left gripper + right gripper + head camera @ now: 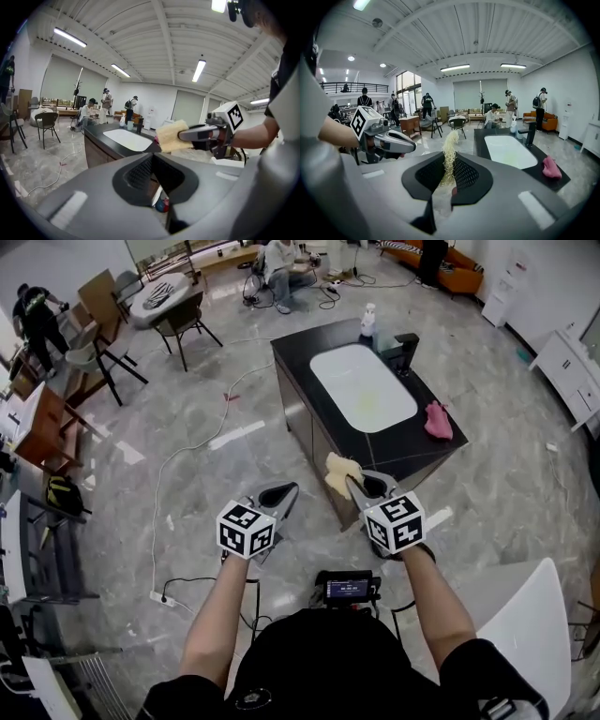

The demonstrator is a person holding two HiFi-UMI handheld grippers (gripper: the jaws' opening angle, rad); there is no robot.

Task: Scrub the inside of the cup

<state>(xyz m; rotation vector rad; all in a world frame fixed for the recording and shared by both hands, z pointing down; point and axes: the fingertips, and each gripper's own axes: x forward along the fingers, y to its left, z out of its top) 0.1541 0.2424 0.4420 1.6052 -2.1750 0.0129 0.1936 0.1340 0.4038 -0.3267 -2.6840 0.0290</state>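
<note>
Head view: the cup (pixel 130 125) is a small pale thing at the far end of the black counter (pixel 309 413). It stands just beside the spray bottle (pixel 367 320) and the black faucet (pixel 405 348), at the far rim of the white sink (pixel 363 385).

Both grippers are held well apart from it, off the near end of the counter. The right gripper (pixel 361 486) is clamped on a yellow sponge (pixel 339 474), which pokes out past the jaw tips; in its own view the sponge shows edge-on between the jaws. The left gripper (pixel 277 498) has its jaws pressed together with nothing in them.

There's a pink cloth (pixel 438 420) near the counter's right edge. Farther out is grey tiled floor with a white cable (pixel 187 446) snaking across it, some chairs (pixel 183 320) and a seated person (pixel 281 268) at the back.
</note>
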